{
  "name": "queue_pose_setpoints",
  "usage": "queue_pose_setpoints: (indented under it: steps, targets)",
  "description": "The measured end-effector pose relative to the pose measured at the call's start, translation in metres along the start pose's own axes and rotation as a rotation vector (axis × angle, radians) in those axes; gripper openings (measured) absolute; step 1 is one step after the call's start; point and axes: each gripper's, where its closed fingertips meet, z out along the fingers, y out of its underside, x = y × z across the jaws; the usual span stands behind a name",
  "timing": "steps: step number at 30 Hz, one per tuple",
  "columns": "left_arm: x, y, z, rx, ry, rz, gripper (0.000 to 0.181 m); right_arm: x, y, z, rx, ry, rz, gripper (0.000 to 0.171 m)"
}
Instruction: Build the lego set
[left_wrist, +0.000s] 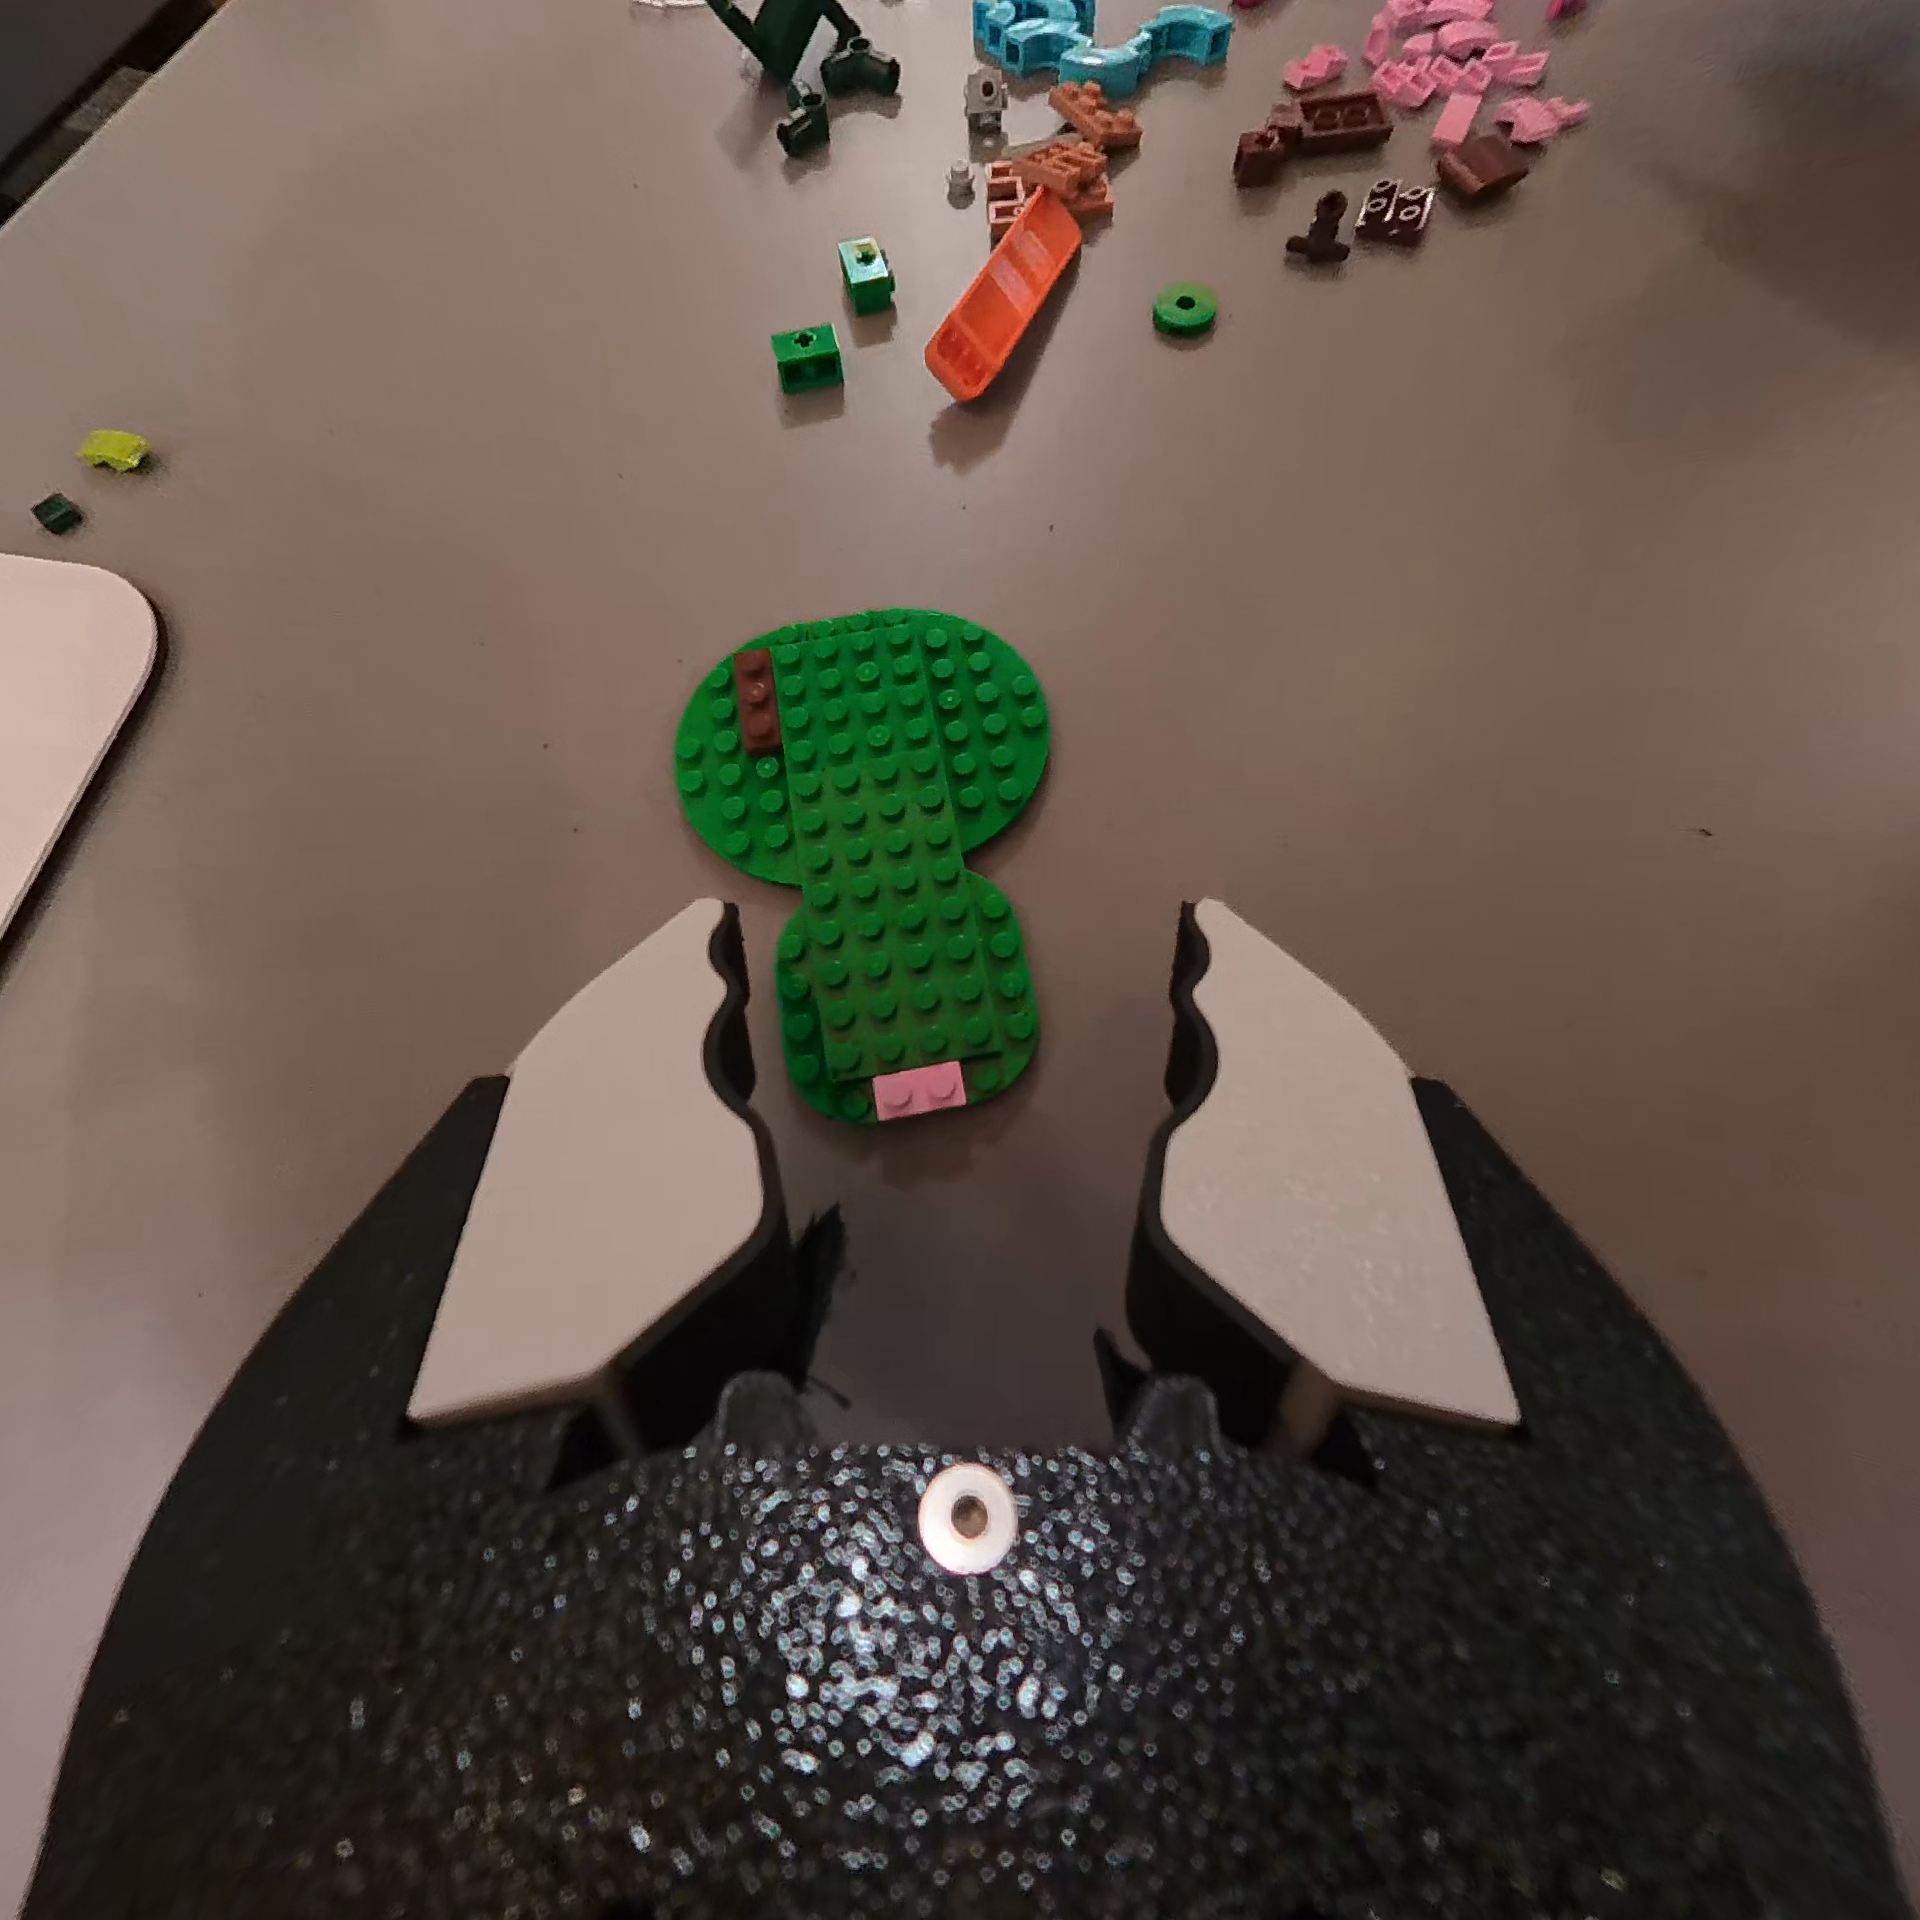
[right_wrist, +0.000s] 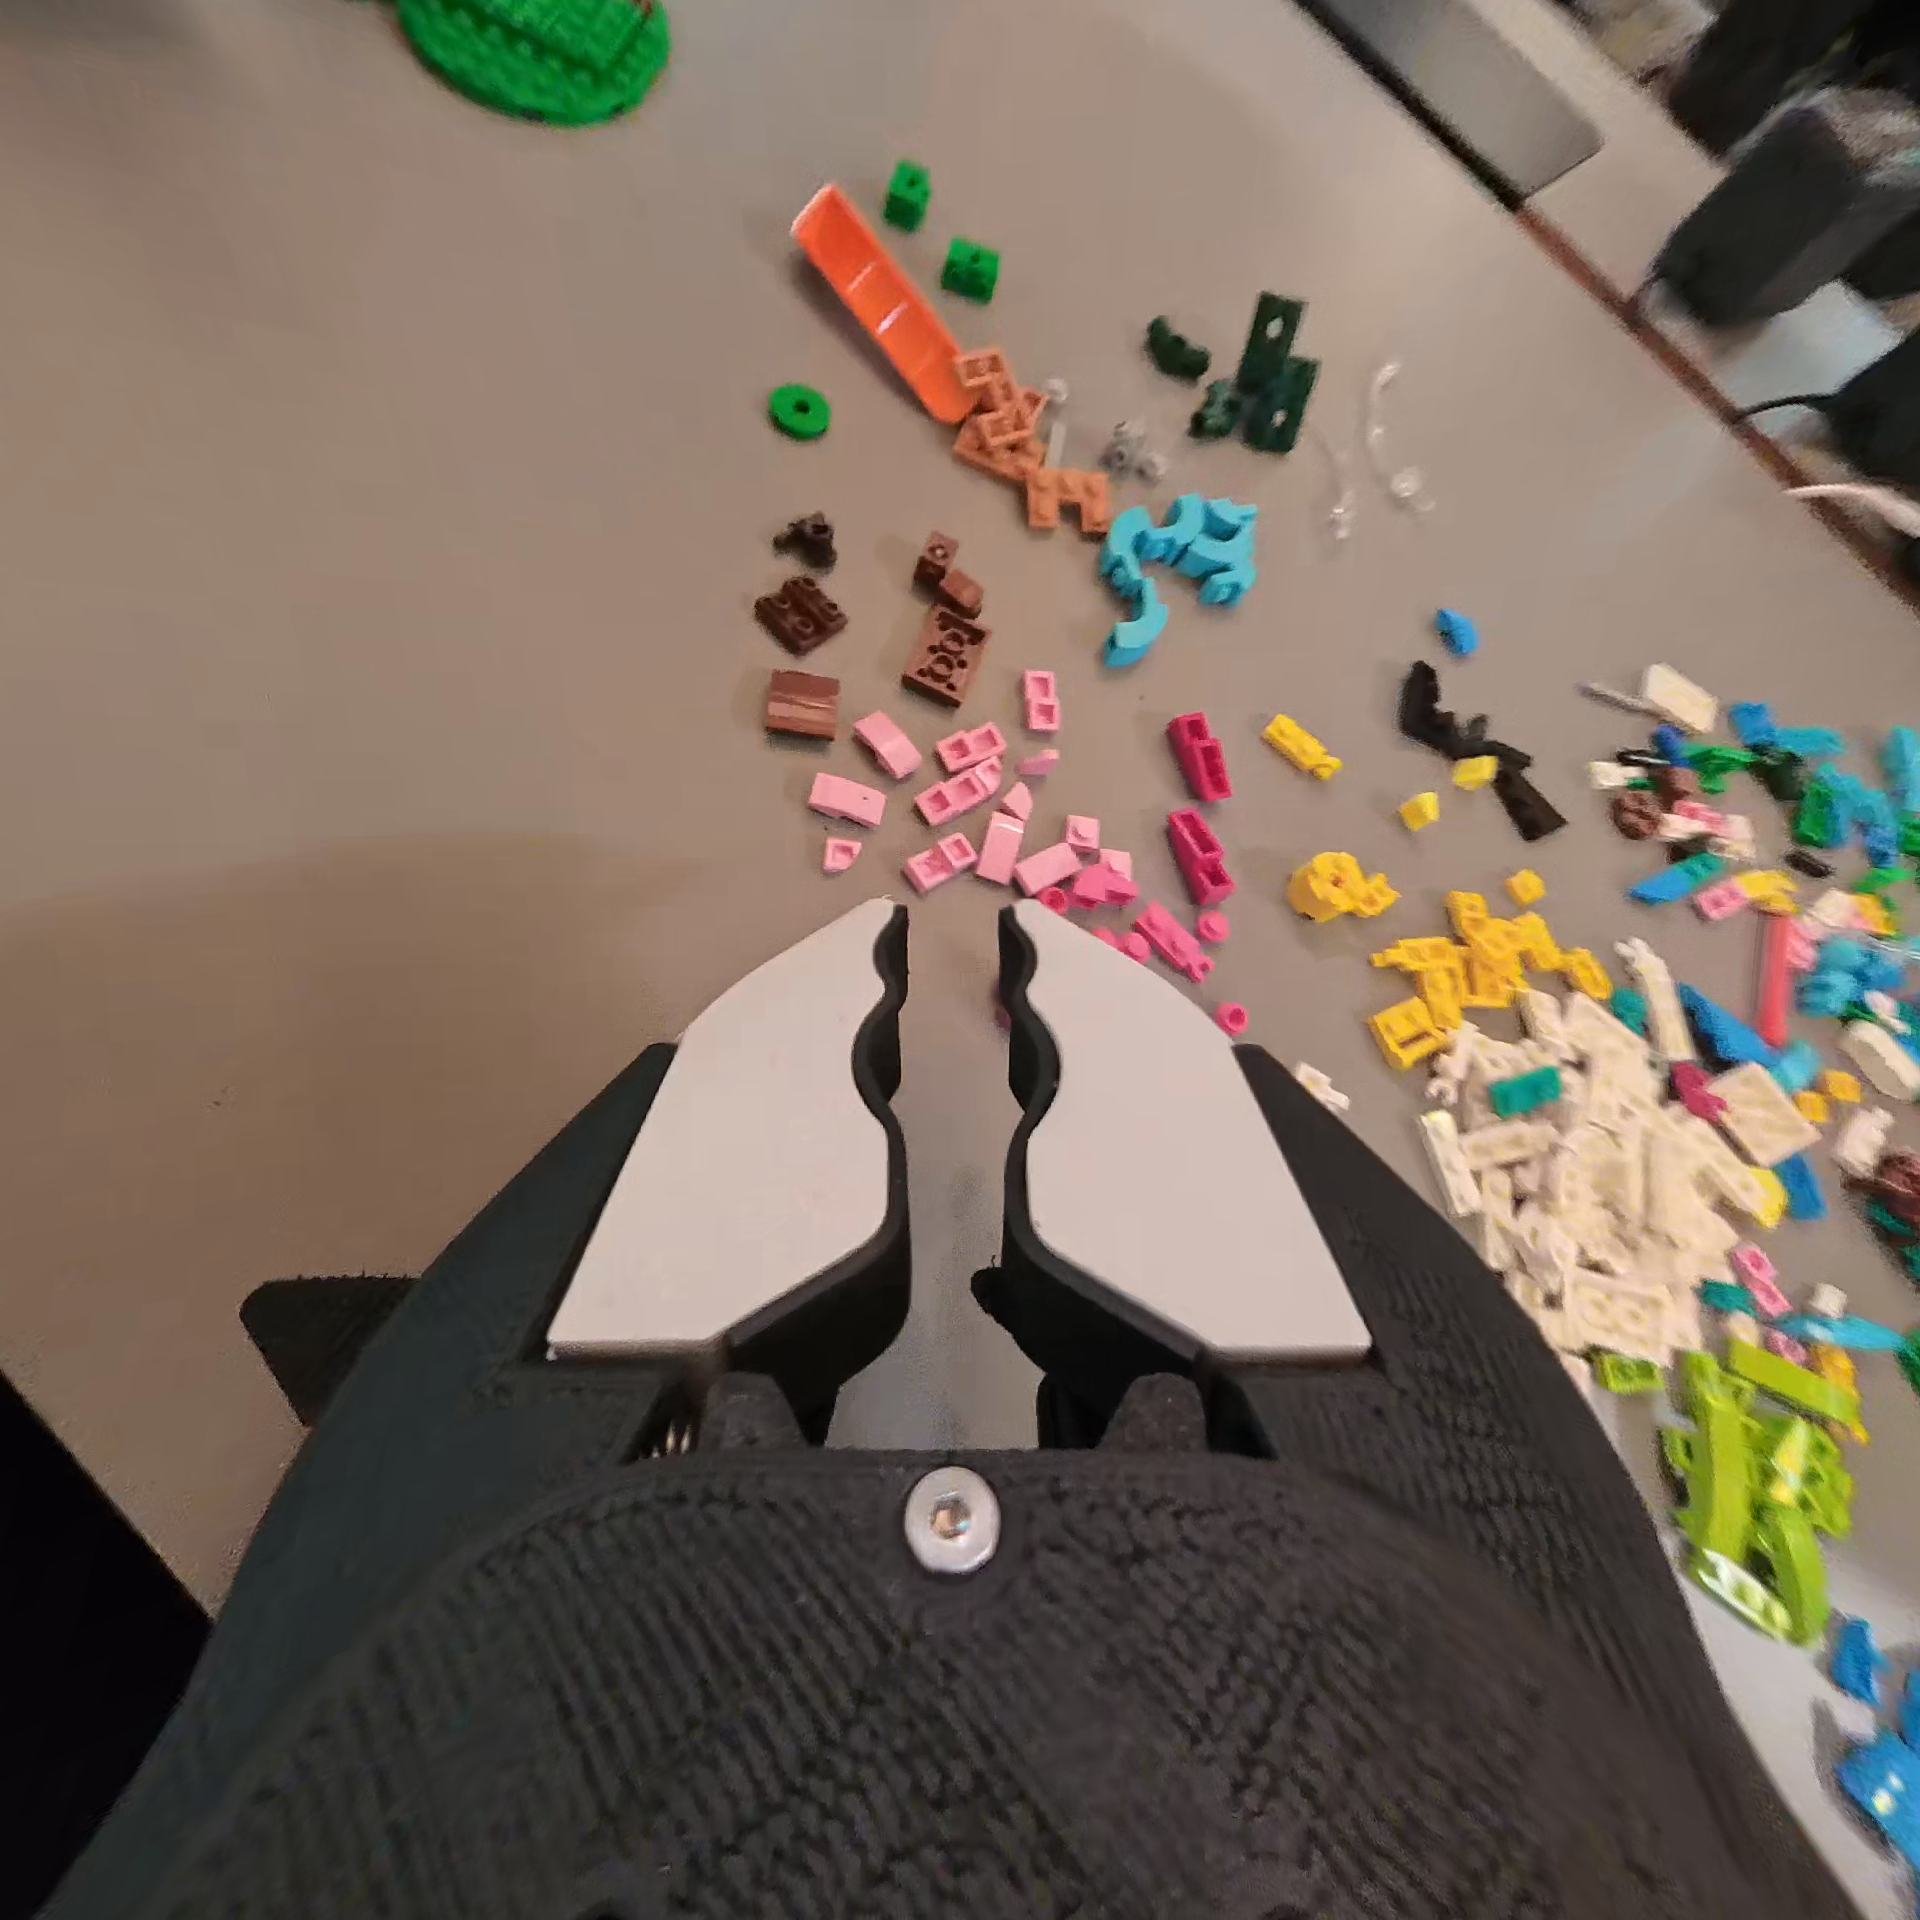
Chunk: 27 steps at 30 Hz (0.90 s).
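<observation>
Green studded plates made up the base (left_wrist: 868, 831) in your left wrist view, flat on the grey table (left_wrist: 1455, 727) just ahead of your left gripper (left_wrist: 958, 920); its fingers stood wide apart and held nothing; one brown plate (left_wrist: 757, 701) sat at the far left of the base and one pink plate (left_wrist: 920, 1094) at its near edge; two loose green bricks (left_wrist: 805, 358), one green ring (left_wrist: 1184, 310) and one orange separator (left_wrist: 1003, 296) lay farther off; a careless nudge there could have slid the unheld base.

In your right wrist view the right gripper (right_wrist: 951, 920) hung narrowly parted and empty above the light pink pieces (right_wrist: 966, 800), too many to count, with three magenta bricks (right_wrist: 1200, 758) to the right; closing there risked pinching two pieces at once or scattering the pile, because they lay touching.
</observation>
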Motion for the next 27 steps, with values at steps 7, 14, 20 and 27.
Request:
queue_pose_setpoints:
  steps: [7, 14, 20, 27]
  targets:
    - [0.004, -0.002, 0.001, 0.002, 0.007, 0.019, 0.078, -0.013, 0.002, 0.025, -0.103, -0.192, 0.030, 0.015]
    - [0.006, -0.001, 0.003, -0.005, 0.006, 0.033, 0.077, 0.016, -0.005, 0.039, -0.151, -0.103, 0.013, 0.011]
    - [0.008, 0.000, 0.004, -0.011, 0.008, 0.044, 0.077, 0.022, -0.002, 0.054, -0.249, -0.167, -0.013, 0.007]
    - [0.008, -0.001, 0.003, -0.009, 0.007, 0.051, 0.076, 0.019, 0.002, 0.060, -0.322, -0.257, 0.006, 0.010]
